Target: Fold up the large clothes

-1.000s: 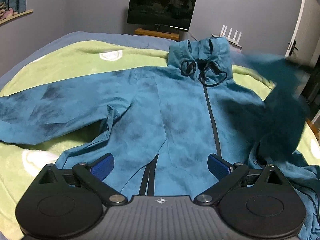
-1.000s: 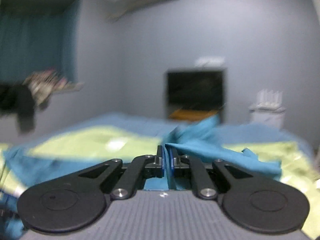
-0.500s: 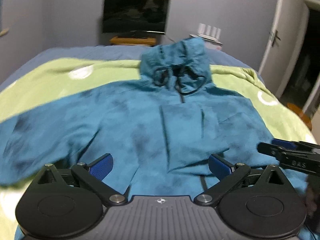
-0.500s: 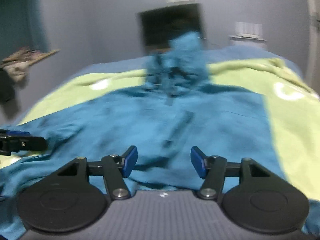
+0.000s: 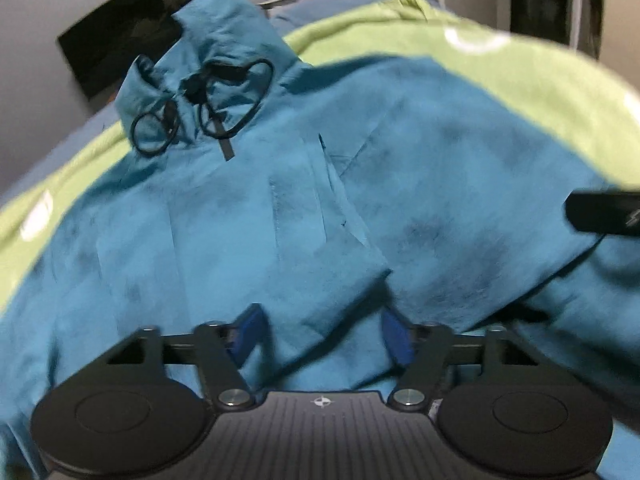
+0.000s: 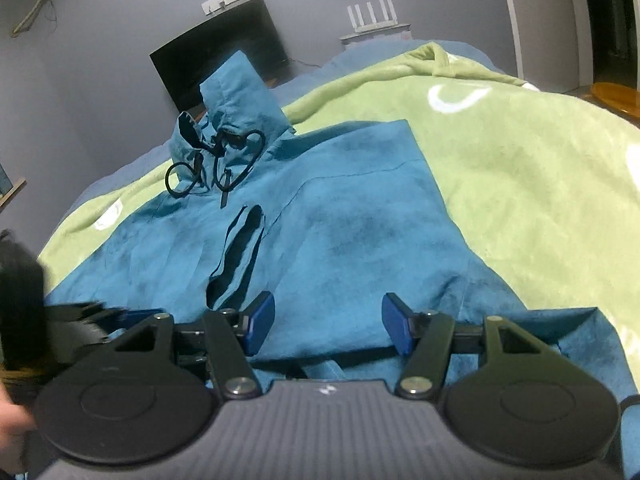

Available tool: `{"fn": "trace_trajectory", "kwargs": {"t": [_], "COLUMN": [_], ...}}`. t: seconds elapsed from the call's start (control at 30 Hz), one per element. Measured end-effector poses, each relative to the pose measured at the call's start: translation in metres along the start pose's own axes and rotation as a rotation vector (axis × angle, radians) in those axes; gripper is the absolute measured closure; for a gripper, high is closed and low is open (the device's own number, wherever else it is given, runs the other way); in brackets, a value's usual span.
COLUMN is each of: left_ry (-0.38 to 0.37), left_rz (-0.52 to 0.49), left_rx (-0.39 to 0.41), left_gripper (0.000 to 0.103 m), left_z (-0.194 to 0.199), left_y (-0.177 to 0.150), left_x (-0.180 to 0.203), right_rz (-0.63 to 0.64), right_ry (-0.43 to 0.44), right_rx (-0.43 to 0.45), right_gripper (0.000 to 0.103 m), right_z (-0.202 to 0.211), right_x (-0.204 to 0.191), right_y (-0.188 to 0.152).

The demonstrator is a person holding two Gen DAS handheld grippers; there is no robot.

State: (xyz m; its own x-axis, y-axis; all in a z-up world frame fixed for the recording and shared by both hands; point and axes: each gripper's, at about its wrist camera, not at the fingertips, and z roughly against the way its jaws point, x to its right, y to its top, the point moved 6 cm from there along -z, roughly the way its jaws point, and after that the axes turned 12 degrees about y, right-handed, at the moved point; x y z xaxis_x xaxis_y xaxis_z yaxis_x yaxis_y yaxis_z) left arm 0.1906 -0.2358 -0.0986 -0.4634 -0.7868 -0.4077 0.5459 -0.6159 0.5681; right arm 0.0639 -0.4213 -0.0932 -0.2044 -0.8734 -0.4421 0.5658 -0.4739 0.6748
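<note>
Since 1 s ago both claws have dropped closer to the teal hooded jacket (image 6: pixel 352 240), and the right sleeve, then up in the air, now lies folded in across the chest; the right claw (image 6: pixel 328 324), then pinched tight on fabric, now stands apart w/ nothing pressed btwn its blue pads (image 6: pixel 260 320), just loose cloth beneath the gap. The left claw (image 5: pixel 320 332) is closing: pads are part-way in, a ridge of jacket hem sits btwn them, but no pad presses on it yet as far as the blurred left wrist view shows. Jacket lies front-up on the green blanket (image 6: pixel 520 168) over the bed, hood (image 6: pixel 236 96) pointing to the far wall, black drawcord (image 6: pixel 224 160) looped at the neck, zip (image 5: pixel 225 148) shut near the collar. In the right wrist view the left edge of the frame shows the other tool's dark body, blurred. In the left wrist view the right claw's finger pokes in at the right edge, over the sleeve area. Behind the bed: dark TV (image 6: pixel 216 60), white router (image 6: pixel 372 14) w/ antennas, grey wall, door at right.
</note>
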Motion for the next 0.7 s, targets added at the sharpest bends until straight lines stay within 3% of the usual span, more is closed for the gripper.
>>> {"fn": "trace_trajectory", "kwargs": {"t": [0.07,0.1,0.3,0.47,0.57,0.7], "left_ry": [-0.008,-0.013,0.018,0.085,0.106,0.146], "left_rz": [0.019,0.07,0.483,0.718,0.794,0.765], "left_rx": [0.008,0.019,0.072,-0.016,-0.091,-0.114], "left_gripper": [0.088,0.093,0.098,0.098,0.098,0.092], "left_z": [-0.004,-0.003,0.019,0.01,-0.005,-0.018], "left_y": [0.001,0.002,-0.017,-0.071,-0.102,-0.119], "left_x": [-0.004,-0.014,-0.112,-0.182,-0.204,-0.207], "right_rz": [0.007,0.009,0.005,0.007,0.009,0.014], "right_ry": [0.007,0.011,0.024,0.032,0.034,0.031], "right_rx": [-0.005,-0.007,-0.016,-0.031,-0.034,-0.039], "right_gripper": [0.045,0.045,0.045,0.045,0.045,0.045], "right_z": [-0.002,-0.001,-0.002,-0.002,-0.002,-0.002], "right_x": [-0.001,-0.002,-0.003,-0.003,-0.002,-0.002], "right_y": [-0.001,-0.001,-0.001,-0.002,-0.001,-0.001]}}
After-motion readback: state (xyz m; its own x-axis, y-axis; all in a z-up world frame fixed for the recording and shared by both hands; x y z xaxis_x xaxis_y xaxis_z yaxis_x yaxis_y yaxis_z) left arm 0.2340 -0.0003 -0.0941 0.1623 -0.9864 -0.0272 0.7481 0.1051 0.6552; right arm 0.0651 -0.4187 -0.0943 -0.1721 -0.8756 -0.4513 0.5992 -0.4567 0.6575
